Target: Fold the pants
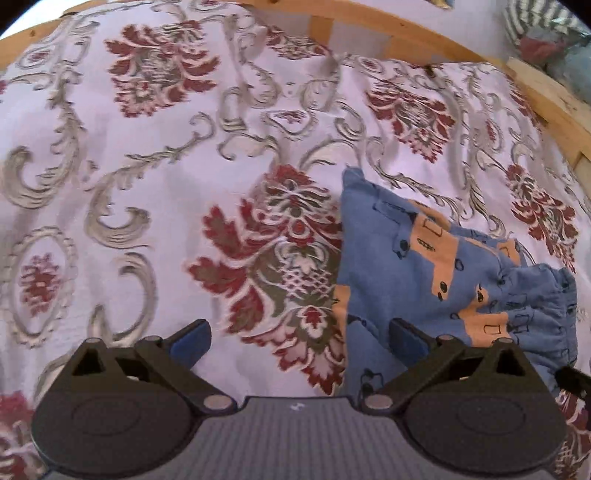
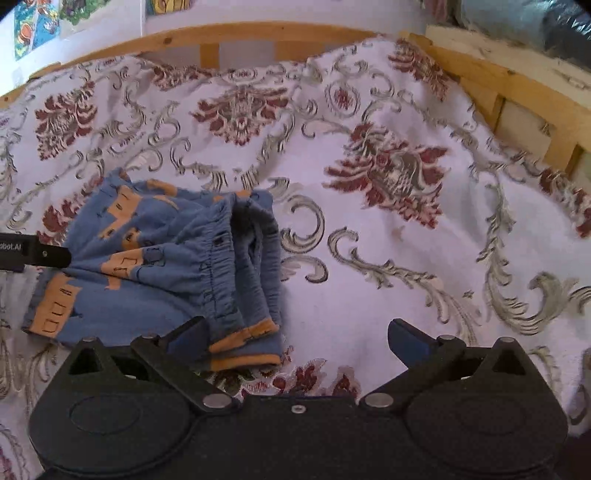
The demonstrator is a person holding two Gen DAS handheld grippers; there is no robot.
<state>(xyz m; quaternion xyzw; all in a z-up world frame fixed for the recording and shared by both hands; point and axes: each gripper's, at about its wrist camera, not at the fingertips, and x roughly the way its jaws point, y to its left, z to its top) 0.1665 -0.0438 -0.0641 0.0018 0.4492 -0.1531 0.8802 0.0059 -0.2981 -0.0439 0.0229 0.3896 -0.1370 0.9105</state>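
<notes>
Small blue pants (image 1: 436,273) with orange patches lie folded in a bundle on a floral bedspread (image 1: 147,184). In the left wrist view they sit at the right, under the right finger. My left gripper (image 1: 299,339) hovers open over the bundle's left edge with nothing between its fingers. In the right wrist view the pants (image 2: 166,266) lie at the left, their elastic waistband and orange cuffs facing the camera. My right gripper (image 2: 295,339) is open above the bedspread (image 2: 406,240), its left finger over the cuffs. The other gripper's black tip (image 2: 37,253) pokes in from the left edge.
A wooden bed frame (image 2: 258,33) runs along the far and right sides of the bed. Striped and dark bundles (image 1: 546,33) lie beyond the frame at the top right. Colourful pictures (image 2: 37,26) hang on the wall behind.
</notes>
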